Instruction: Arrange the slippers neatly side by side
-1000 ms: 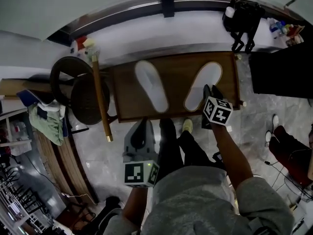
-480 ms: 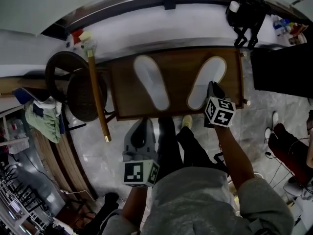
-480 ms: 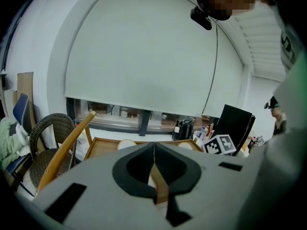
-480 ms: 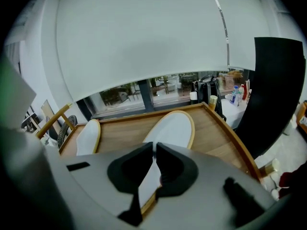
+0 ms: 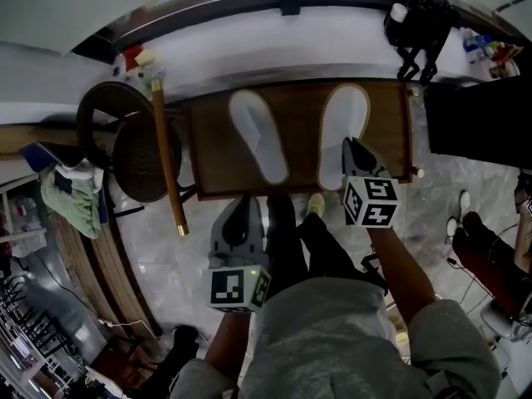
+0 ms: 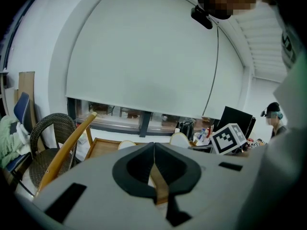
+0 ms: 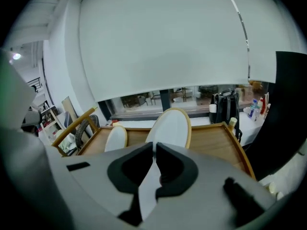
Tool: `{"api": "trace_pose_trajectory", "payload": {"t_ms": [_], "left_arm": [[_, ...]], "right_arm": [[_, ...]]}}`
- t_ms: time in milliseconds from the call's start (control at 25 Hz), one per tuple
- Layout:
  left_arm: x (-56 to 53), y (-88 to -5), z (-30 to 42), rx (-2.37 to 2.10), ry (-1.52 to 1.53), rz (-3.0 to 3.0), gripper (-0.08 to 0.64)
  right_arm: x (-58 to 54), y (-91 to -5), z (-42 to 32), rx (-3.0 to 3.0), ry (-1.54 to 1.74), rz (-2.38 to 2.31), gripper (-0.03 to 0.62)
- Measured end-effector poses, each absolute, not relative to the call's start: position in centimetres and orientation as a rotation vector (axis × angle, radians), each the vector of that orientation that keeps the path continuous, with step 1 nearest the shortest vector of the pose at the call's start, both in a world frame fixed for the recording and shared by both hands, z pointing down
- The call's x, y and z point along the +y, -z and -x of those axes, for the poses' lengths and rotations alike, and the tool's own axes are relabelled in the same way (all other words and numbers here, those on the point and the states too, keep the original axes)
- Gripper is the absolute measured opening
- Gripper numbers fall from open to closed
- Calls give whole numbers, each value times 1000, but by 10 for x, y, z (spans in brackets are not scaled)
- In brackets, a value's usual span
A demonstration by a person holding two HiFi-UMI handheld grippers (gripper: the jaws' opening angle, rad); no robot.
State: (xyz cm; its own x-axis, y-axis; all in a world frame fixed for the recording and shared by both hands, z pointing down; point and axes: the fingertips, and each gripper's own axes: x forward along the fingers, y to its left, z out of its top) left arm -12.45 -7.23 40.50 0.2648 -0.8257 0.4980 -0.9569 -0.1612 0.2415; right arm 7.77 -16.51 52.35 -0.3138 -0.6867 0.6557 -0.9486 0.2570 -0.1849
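Two white slippers lie on a low wooden table (image 5: 303, 152). The left slipper (image 5: 258, 144) lies slanted, toe toward the far left. The right slipper (image 5: 345, 119) points almost straight away from me. My right gripper (image 5: 353, 146) grips its heel end: the jaws have just been closing and are shut on the slipper's white edge. In the right gripper view that slipper (image 7: 170, 128) runs out from between the jaws of the right gripper (image 7: 154, 150), with the left slipper (image 7: 116, 138) beside it. My left gripper (image 5: 241, 210) hangs short of the table's near edge, shut and empty.
A dark wicker chair (image 5: 125, 148) and a long wooden stick (image 5: 166, 148) stand left of the table. A black bag (image 5: 416, 23) sits at the far right on a white ledge. A dark block (image 5: 478, 123) borders the table's right side. My legs and a shoe (image 5: 317, 208) are below the near edge.
The right gripper closed on the right slipper's heel and swung it. The slipper went from slanting toe-right to pointing nearly straight ahead. The left gripper and left slipper stayed put.
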Motion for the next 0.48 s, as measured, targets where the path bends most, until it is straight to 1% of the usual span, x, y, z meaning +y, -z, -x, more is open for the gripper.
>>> {"api": "trace_pose_trajectory", "payload": {"t_ms": [200,480], "left_arm": [[-74,-402,128,-1613,-341,-2031,17],[-70,-410,141,-1626,-342,-2000,17]], "right_arm": [[-165,-512,-47,-2156,-801,-1400,39],[-163,-551,-18,-2137,-797,-1275,39]]}}
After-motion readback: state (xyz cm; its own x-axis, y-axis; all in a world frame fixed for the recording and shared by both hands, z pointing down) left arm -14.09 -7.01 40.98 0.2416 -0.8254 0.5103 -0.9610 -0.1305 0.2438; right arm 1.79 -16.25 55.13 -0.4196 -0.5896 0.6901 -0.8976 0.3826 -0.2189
